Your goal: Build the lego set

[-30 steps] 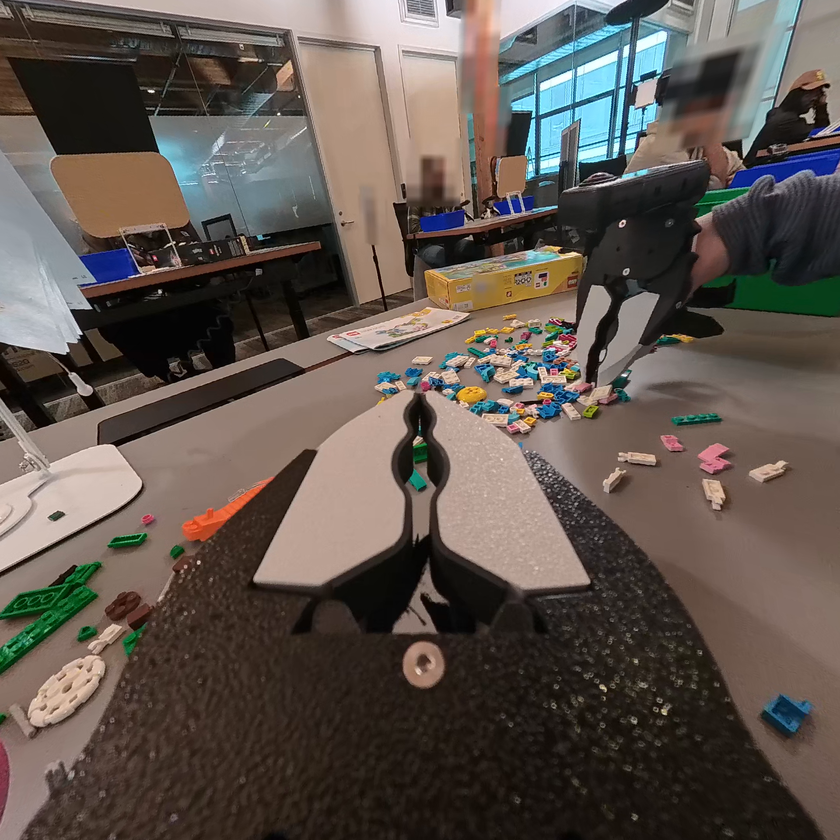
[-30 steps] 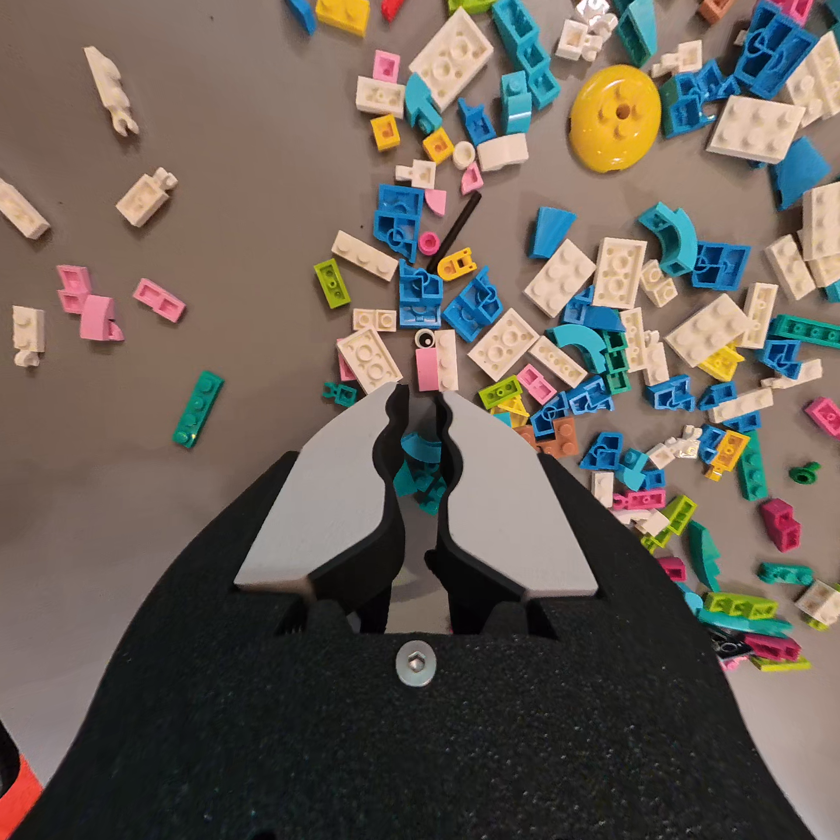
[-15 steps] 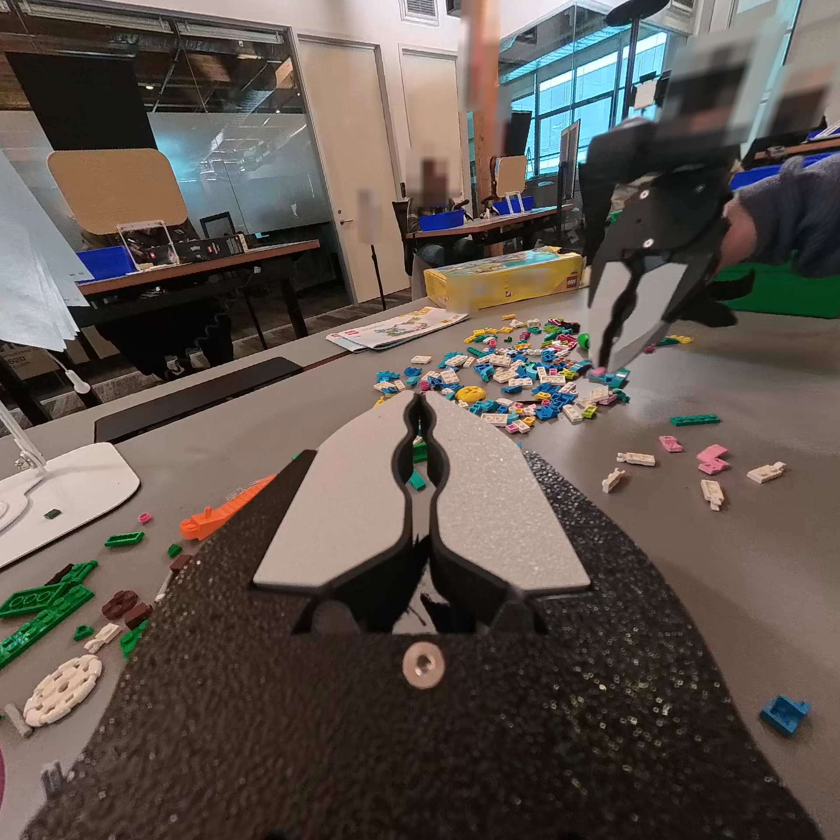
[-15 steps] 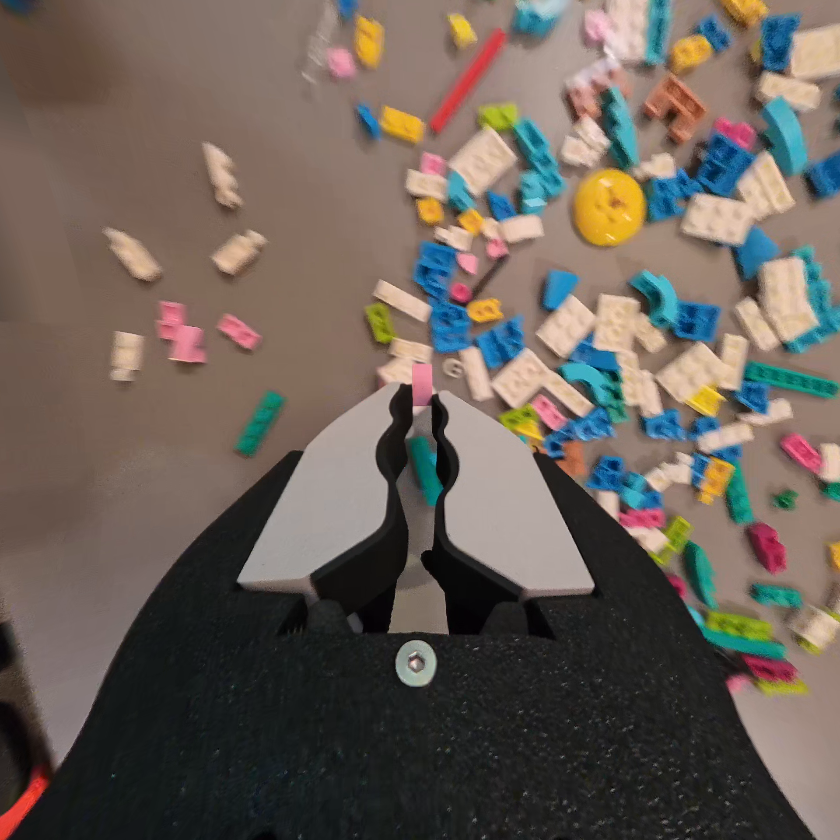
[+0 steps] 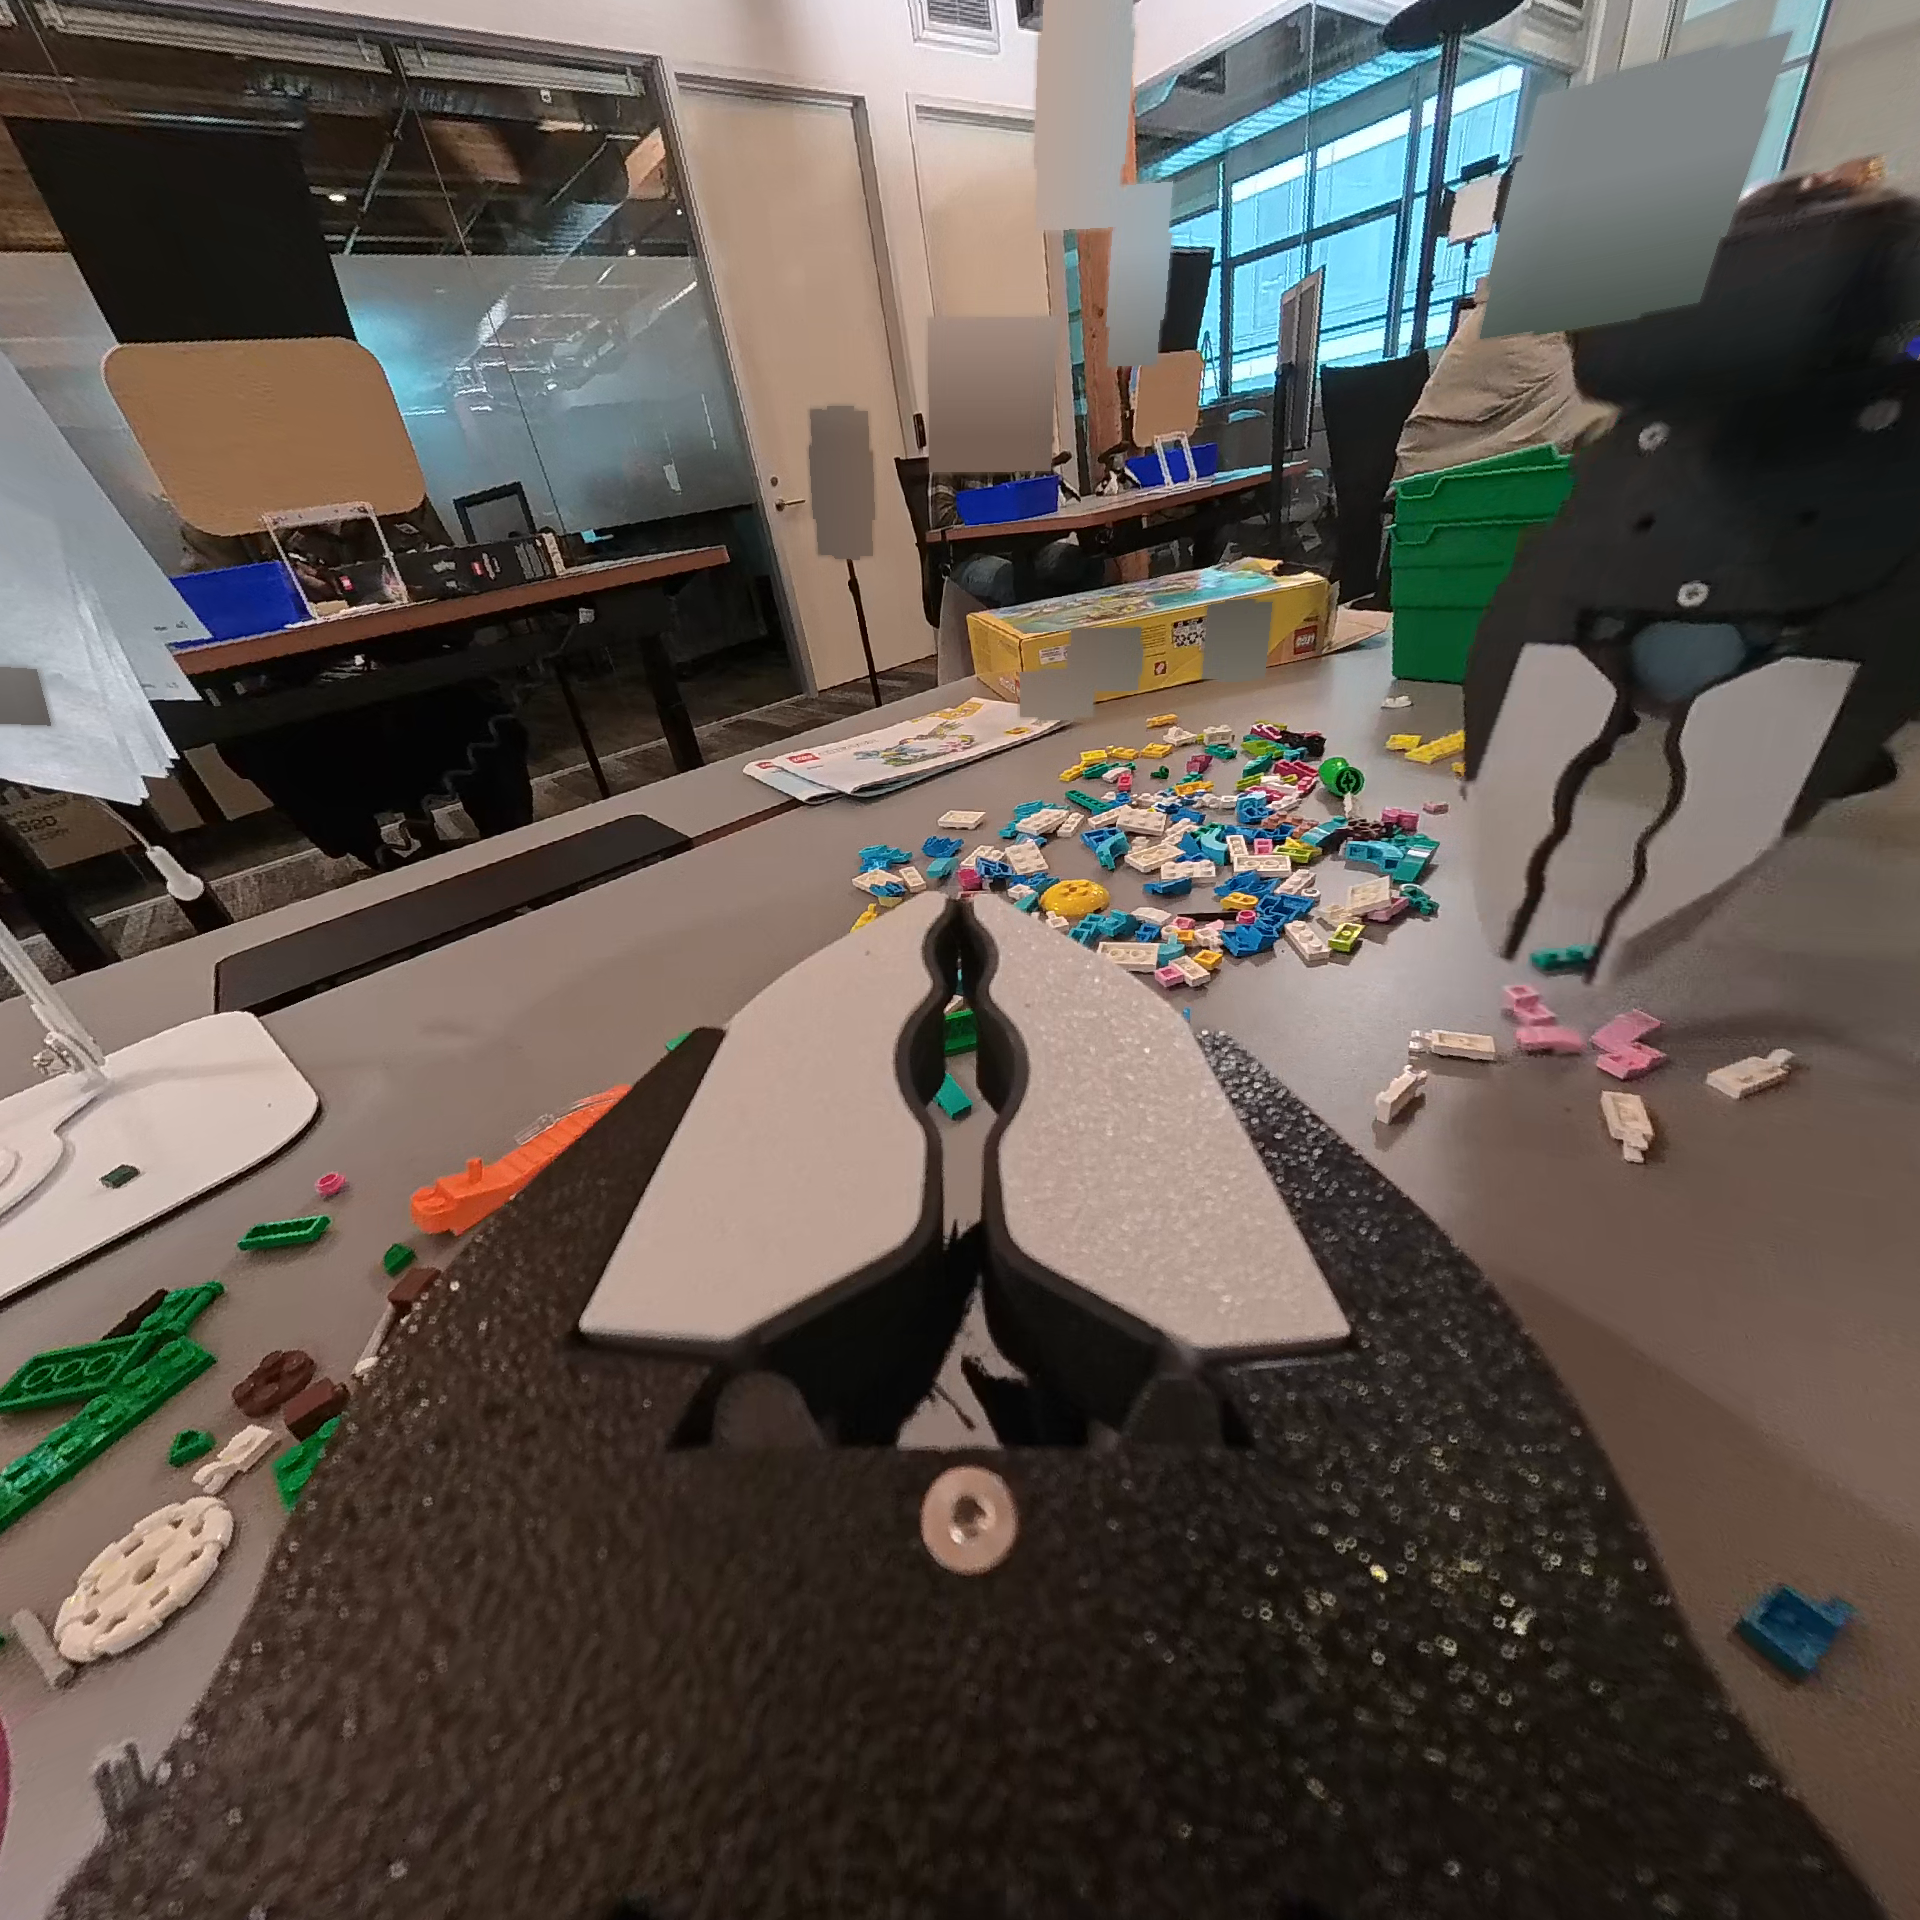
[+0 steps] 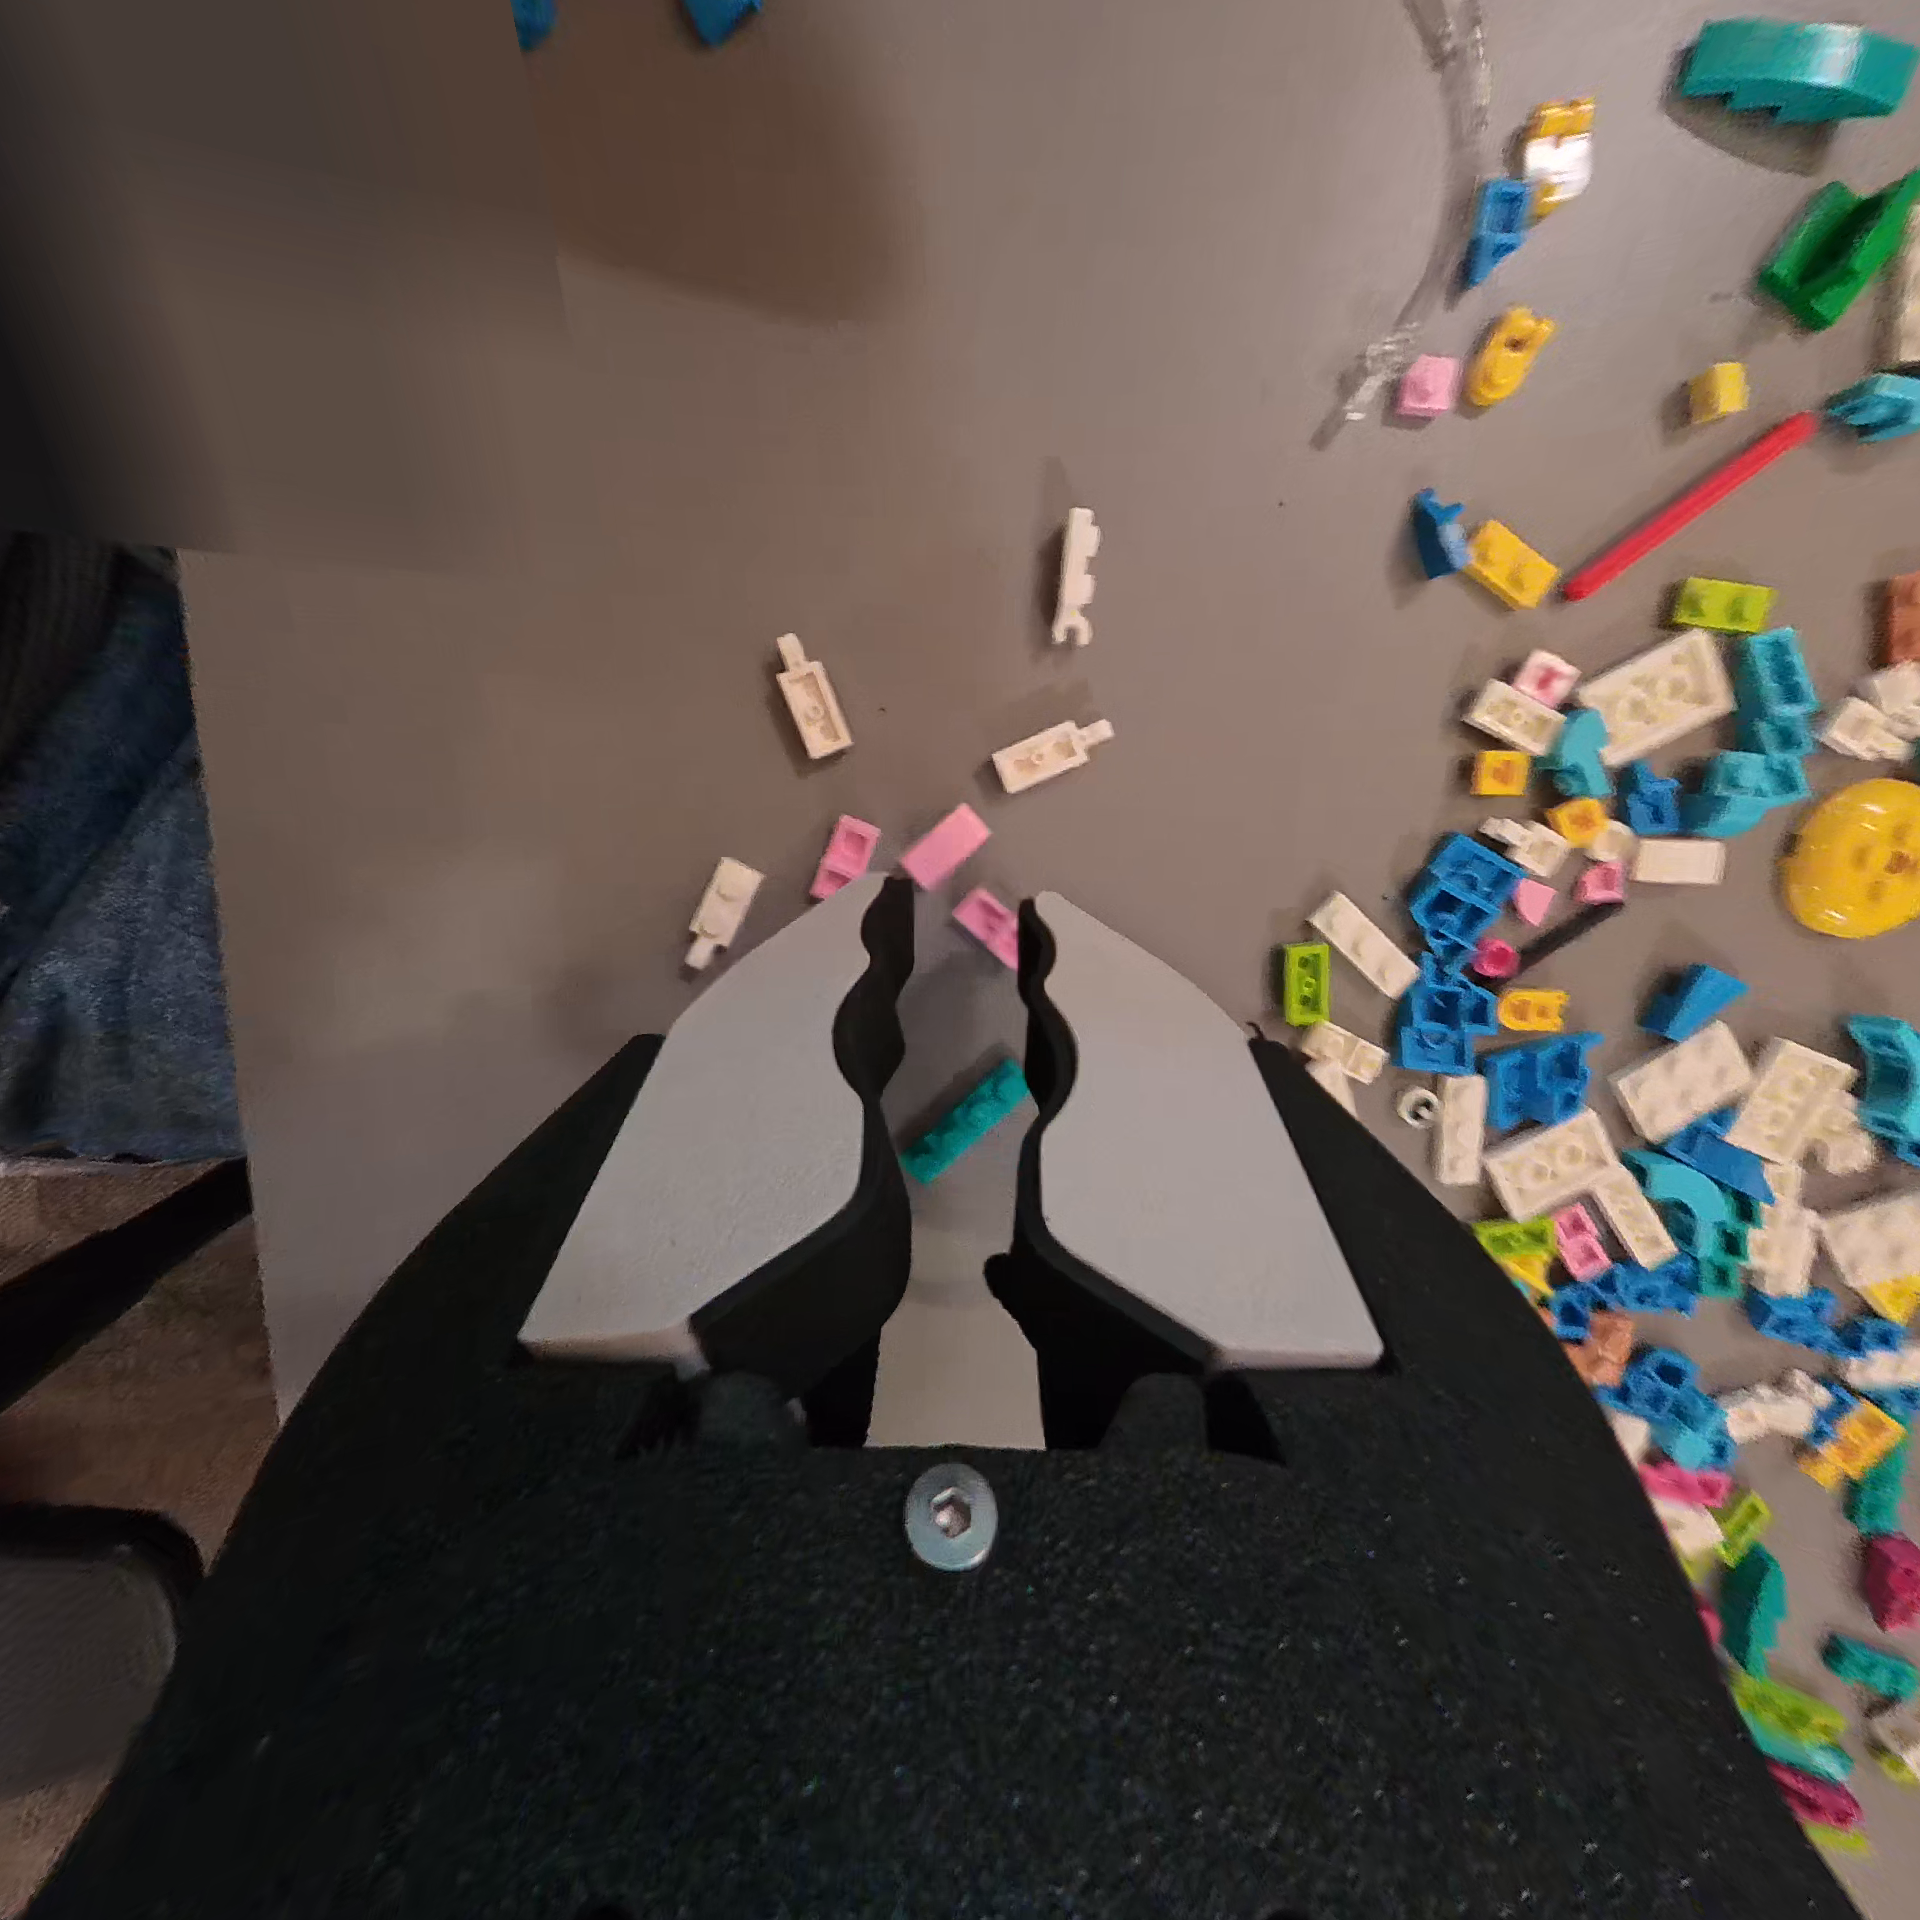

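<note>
My left gripper [image 5: 961,914] is shut with nothing visible in it, low over the grey table [image 5: 1558,1351]. My right gripper [image 6: 961,896] is open and empty, pointing down at the table. It also shows in the left wrist view [image 5: 1553,961] at the right. A teal plate [image 6: 966,1122] lies on the table between its fingers. Three pink pieces [image 6: 943,844] lie right at its fingertips. The main pile of mixed small bricks [image 6: 1662,1039] lies to its right, and also shows in the left wrist view [image 5: 1174,862].
Several white hinge plates [image 6: 812,709] lie beyond the pink pieces. The table edge [image 6: 229,935] is to the left. Green plates [image 5: 94,1392], an orange piece [image 5: 499,1174], a white lamp base [image 5: 135,1101], a booklet [image 5: 894,748], a yellow box [image 5: 1153,634] and green bins [image 5: 1475,561] surround the pile. Spacing between my two grippers at the tips: around 20 cm.
My right gripper lifted a pink piece out of the pile, carried it over to the loose pink pieces and opened, so the piece is out of its jaws. My left gripper has not moved.
</note>
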Demonstrator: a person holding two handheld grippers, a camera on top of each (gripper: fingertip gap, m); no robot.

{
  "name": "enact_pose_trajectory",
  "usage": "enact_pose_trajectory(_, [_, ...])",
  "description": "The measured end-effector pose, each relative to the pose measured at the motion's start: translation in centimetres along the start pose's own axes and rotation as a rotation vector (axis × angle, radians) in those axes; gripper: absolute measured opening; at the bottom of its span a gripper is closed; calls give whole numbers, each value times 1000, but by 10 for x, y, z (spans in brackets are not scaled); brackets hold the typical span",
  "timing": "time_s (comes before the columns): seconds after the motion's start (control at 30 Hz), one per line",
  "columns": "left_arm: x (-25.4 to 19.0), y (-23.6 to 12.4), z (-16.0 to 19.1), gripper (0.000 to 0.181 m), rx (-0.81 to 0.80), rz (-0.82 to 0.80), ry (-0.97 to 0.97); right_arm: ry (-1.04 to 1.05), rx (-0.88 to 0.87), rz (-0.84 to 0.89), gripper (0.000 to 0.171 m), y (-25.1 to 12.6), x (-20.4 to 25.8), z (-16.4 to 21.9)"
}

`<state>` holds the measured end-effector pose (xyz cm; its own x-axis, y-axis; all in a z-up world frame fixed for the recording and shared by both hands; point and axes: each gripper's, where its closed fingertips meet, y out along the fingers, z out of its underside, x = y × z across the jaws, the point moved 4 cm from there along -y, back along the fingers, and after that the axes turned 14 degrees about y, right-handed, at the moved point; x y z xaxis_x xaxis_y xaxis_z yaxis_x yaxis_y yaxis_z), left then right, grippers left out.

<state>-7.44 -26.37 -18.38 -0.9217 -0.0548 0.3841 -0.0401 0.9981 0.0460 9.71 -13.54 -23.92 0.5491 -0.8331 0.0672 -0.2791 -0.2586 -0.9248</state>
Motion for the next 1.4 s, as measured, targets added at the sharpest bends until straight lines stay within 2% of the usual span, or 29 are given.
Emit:
enact_pose_trajectory(0.07, [0,0,0,0,-1,1,0,32,-85,68,20,-12,-12,-2])
enact_pose_trajectory(0.13, [-1,0,0,0,-1,1,3,70,-241,188,26,-26,-30,-5])
enact_pose_trajectory(0.3, [-1,1,0,0,3,2,17,211,-697,606,28,-54,-79,3])
enact_pose_trajectory(0.4, [-2,0,0,0,3,1,22,315,-761,868,27,-60,-106,29])
enact_pose_trajectory(0.6, [-3,1,-2,0,-2,-3,38,435,-799,1184,25,-82,-122,71])
enact_pose_trajectory(0.67, [-3,1,-2,0,-2,-5,49,532,-825,1293,16,-89,-123,84])
enact_pose_trajectory(0.77, [-3,1,-1,0,4,-4,55,592,-861,1324,7,-91,-122,91])
enact_pose_trajectory(1.0, [-11,2,-4,0,-27,50,87,587,-891,1320,4,-92,-122,91])
enact_pose_trajectory(1.27, [-41,6,-8,0,-26,151,333,562,-880,1339,4,-92,-121,90])
enact_pose_trajectory(1.4, [-46,6,-9,0,-47,160,390,547,-879,1321,2,-90,-121,88])
